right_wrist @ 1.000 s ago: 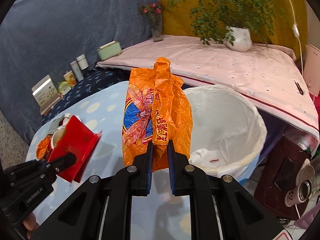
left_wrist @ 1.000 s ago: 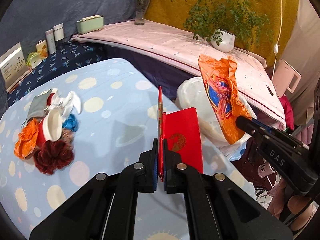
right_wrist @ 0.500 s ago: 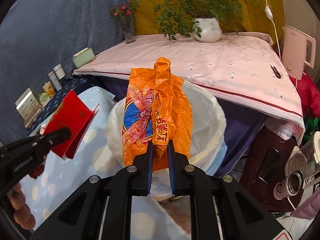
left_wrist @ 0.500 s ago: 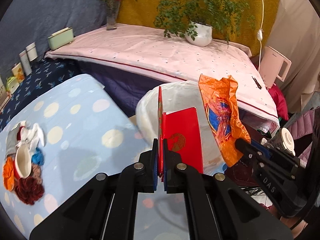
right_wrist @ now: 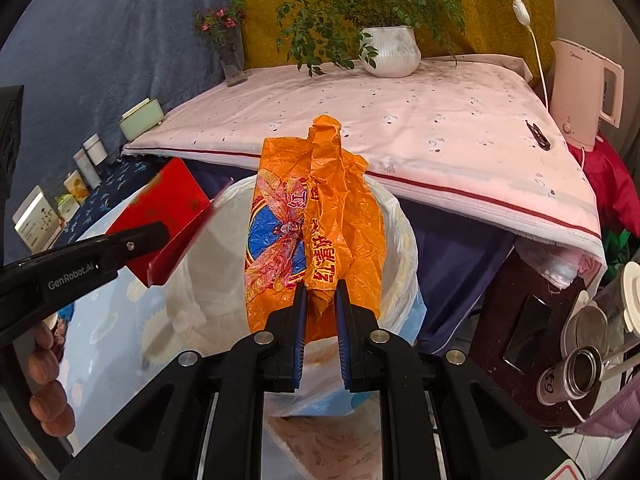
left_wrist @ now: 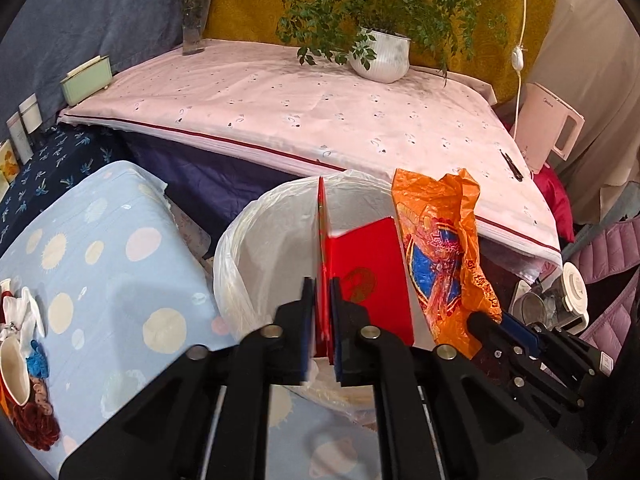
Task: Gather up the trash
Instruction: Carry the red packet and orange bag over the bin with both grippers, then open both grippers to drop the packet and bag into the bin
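Note:
My left gripper (left_wrist: 321, 292) is shut on a red folded card (left_wrist: 372, 280) and holds it over the open mouth of the white-lined trash bin (left_wrist: 256, 240). My right gripper (right_wrist: 321, 296) is shut on a crumpled orange plastic bag (right_wrist: 316, 220) and holds it above the same bin (right_wrist: 400, 240). In the right wrist view the left gripper (right_wrist: 160, 236) with the red card (right_wrist: 168, 208) is at the left. In the left wrist view the orange bag (left_wrist: 440, 256) and the right gripper (left_wrist: 484, 320) are at the right.
A blue spotted table (left_wrist: 100, 248) lies left of the bin, with a pile of trash (left_wrist: 24, 360) at its left edge. Behind is a pink-covered table (left_wrist: 300, 104) with a potted plant (left_wrist: 380, 60), vase (left_wrist: 194, 24) and kettle (left_wrist: 548, 128). Cans (right_wrist: 580, 368) stand at the right.
Both grippers have moved right from over the blue table to over the trash bin, still holding the red card and the orange bag. The trash pile has slid to the left edge.

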Motion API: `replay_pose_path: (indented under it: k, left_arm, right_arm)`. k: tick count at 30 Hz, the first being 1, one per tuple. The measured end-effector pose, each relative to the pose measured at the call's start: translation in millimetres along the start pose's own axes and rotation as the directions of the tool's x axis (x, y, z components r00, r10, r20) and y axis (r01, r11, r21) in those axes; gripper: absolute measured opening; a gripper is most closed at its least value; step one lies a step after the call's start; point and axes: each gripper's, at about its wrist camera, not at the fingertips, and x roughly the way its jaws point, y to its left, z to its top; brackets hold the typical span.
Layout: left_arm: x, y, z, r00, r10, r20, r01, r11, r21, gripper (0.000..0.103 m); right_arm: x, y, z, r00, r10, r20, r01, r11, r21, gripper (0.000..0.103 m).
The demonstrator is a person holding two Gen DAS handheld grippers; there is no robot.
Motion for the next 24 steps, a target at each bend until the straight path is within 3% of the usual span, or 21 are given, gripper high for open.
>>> replay_pose_path:
  k: [1, 2, 3, 8, 11, 14, 17, 24]
  left_arm:
    - [2.0, 2.2, 1.4, 1.000, 0.008, -0.001, -0.008, 1.000, -0.012, 0.035]
    - [2.2, 4.7, 2.0, 1.000, 0.016, 0.003, -0.016, 1.000, -0.027, 0.056]
    - [1.0, 7.2, 2.0, 1.000, 0.026, 0.018, -0.025, 0.999, -0.043, 0.063]
    - [-0.3, 14.9, 2.4, 0.998, 0.057, 0.025, -0.056, 0.997, -0.050, 0.064]
    - [-4.2, 20.8, 1.1, 0.996, 0.079, 0.035, -0.077, 0.995, -0.060, 0.074]
    - [-9.6, 27.6, 0.7, 0.995, 0.087, 0.043, -0.084, 0.993, -0.077, 0.075]
    - [-15.6, 33.9, 0.1, 0.994, 0.098, 0.047, -0.093, 0.991, -0.093, 0.075]
    - [-38.9, 50.6, -11.3, 0.991, 0.115, 0.066, -0.105, 0.985, -0.137, 0.079]
  right_arm:
    - [1.6, 0.5, 2.1, 1.000, 0.001, 0.002, -0.001, 1.000, -0.001, 0.014]
    - [3.1, 1.7, 3.7, 1.000, 0.004, 0.004, -0.004, 1.000, -0.002, 0.014]
    - [5.3, 3.6, 5.9, 1.000, 0.006, 0.006, -0.006, 1.000, -0.003, 0.014]
    - [15.1, 13.8, 13.2, 1.000, 0.014, 0.009, -0.014, 1.000, -0.013, 0.019]
    - [17.4, 20.5, 15.0, 1.000, 0.014, 0.014, -0.014, 1.000, -0.022, 0.028]
    - [15.4, 26.3, 15.2, 1.000, 0.016, 0.022, -0.016, 0.999, -0.029, 0.038]
    - [10.4, 30.7, 14.1, 0.999, 0.022, 0.028, -0.022, 0.999, -0.035, 0.039]
    - [-10.3, 48.5, 10.7, 0.998, 0.043, 0.052, -0.040, 0.998, -0.053, 0.052]
